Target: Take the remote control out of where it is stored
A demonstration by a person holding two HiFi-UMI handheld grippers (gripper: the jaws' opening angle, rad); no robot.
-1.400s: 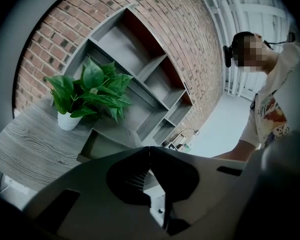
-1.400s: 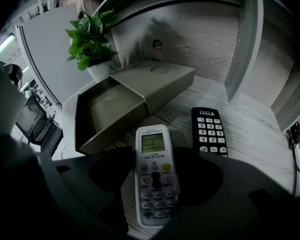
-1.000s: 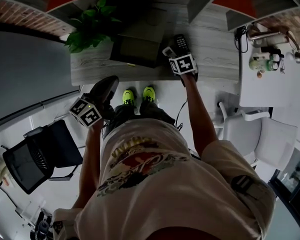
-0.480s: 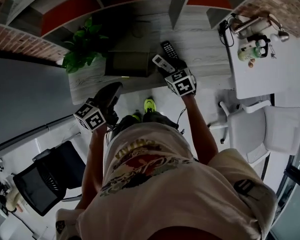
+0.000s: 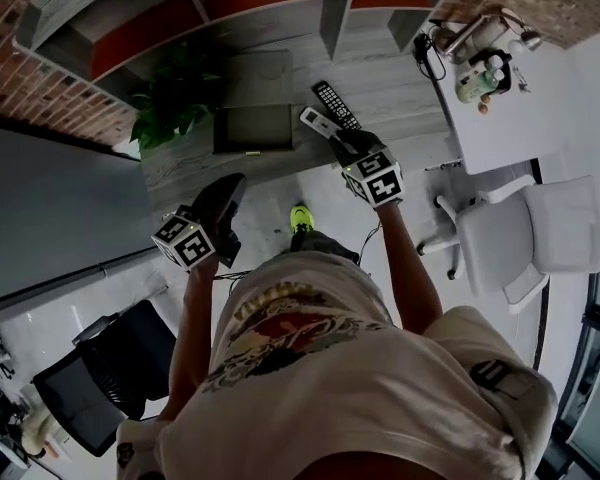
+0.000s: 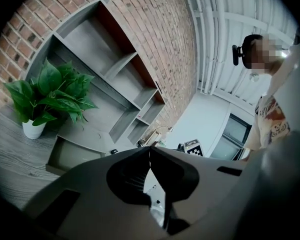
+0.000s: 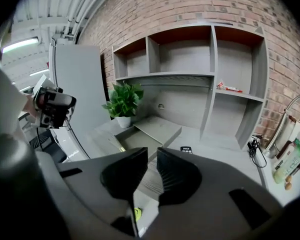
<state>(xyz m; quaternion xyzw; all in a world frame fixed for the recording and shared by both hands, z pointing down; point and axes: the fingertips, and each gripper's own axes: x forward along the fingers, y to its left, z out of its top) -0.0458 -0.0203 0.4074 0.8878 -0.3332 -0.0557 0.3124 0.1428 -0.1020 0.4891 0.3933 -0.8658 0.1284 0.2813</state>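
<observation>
Black remote (image 5: 335,103) lies flat on the desk (image 5: 400,88), out of the open storage box (image 5: 252,128) set in the desk top just to its left. A white remote (image 5: 318,122) lies on the desk betw. box & black remote, close to both, nearer the front edge. R hand-held gripper (image 5: 345,140) hangs above the desk's front edge, tips just short of the white remote's near end in head view, not on it. In the right gripper view its tips (image 7: 153,151) have just been closing and stand nearly together w/ a thin slit. Only desk wood & floor show through, so it's released & empty. Same view shows the black remote (image 7: 186,149) past the R jaw and the box (image 7: 140,143) past the L jaw. L hand-held gripper (image 5: 230,183) is held off the desk, over the floor, well apart from both remotes. Its tips (image 6: 150,148) meet, clenched on nothing. Potted plant (image 5: 175,98) sits at the desk's L end, shelf unit (image 5: 280,8) behind. Yellow-green shoe (image 5: 300,216) shows on the floor below the desk edge.
</observation>
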